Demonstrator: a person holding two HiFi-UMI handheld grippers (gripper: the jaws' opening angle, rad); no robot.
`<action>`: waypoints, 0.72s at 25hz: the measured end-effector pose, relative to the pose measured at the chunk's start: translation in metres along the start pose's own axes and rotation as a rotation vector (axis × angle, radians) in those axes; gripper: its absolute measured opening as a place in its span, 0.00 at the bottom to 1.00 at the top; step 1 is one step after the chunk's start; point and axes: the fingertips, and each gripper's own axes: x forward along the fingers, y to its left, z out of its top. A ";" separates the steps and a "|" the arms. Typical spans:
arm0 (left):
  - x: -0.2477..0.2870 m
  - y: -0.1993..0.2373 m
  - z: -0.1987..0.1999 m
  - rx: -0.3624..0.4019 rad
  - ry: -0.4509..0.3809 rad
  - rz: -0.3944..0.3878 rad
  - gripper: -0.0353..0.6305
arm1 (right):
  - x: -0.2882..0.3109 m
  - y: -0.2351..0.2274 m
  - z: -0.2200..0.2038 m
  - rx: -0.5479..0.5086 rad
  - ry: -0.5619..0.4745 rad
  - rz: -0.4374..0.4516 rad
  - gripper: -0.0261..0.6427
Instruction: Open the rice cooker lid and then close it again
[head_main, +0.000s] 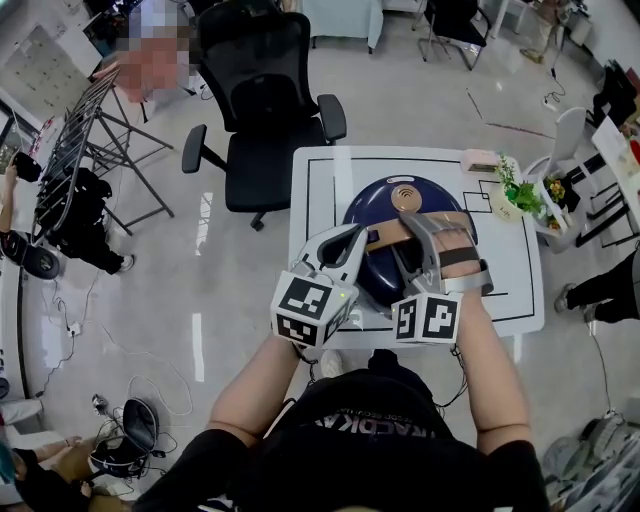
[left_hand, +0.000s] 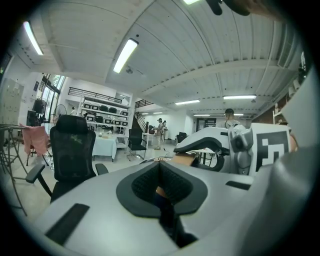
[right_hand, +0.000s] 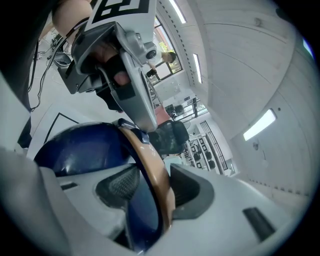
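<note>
A dark blue rice cooker (head_main: 400, 200) with its lid down stands on a white table (head_main: 318, 190). Its tan carrying handle (head_main: 385, 238) arches over the front of the lid. My right gripper (head_main: 432, 232) reaches over the cooker, its jaws closed round that handle (right_hand: 152, 170), with the pads against both sides in the right gripper view. My left gripper (head_main: 358, 236) is shut with nothing in it, its tip at the handle's left end. From the left gripper view the shut jaws fill the foreground, with the handle (left_hand: 185, 160) just beyond them.
A black office chair (head_main: 265, 110) stands behind the table. A small potted plant (head_main: 525, 195) and a pink box (head_main: 480, 158) sit at the table's far right corner. A clothes rack (head_main: 90, 150) stands far left, and cables lie on the floor.
</note>
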 end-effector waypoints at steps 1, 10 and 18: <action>0.000 0.000 0.001 -0.002 -0.001 0.001 0.06 | 0.000 -0.001 0.000 0.002 0.001 0.000 0.33; 0.000 -0.006 0.003 -0.007 0.011 -0.017 0.07 | 0.000 0.000 -0.001 0.028 0.001 0.010 0.33; -0.025 -0.016 0.027 0.031 -0.050 -0.086 0.25 | -0.002 -0.004 -0.001 0.068 0.007 0.011 0.33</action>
